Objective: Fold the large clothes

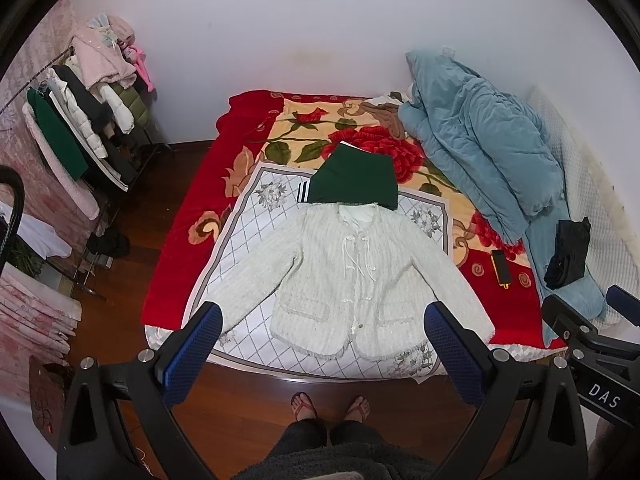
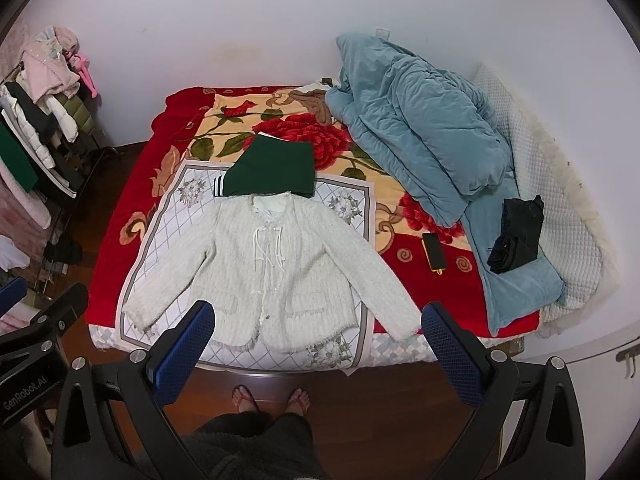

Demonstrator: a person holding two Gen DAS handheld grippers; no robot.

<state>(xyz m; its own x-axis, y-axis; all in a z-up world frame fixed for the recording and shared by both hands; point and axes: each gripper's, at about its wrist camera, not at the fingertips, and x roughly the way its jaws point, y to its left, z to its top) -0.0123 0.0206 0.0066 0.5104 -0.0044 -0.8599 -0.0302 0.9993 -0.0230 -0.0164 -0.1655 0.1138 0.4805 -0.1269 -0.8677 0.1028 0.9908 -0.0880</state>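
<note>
A white tweed jacket (image 1: 340,276) lies flat, front up, sleeves spread, on a white checked cloth (image 1: 260,208) at the near end of the bed; it also shows in the right wrist view (image 2: 264,272). A folded dark green garment (image 1: 356,178) lies just beyond its collar, also seen in the right wrist view (image 2: 274,166). My left gripper (image 1: 324,320) is open and empty, held above the jacket's hem. My right gripper (image 2: 318,318) is open and empty, above the jacket's right side.
A red floral blanket (image 1: 180,248) covers the bed. A blue quilt (image 1: 480,148) is heaped at the right, with a black item (image 1: 568,256) on it and a black phone (image 1: 501,266) beside it. A clothes rack (image 1: 88,120) stands left. The person's feet (image 1: 332,404) are at the bed's foot.
</note>
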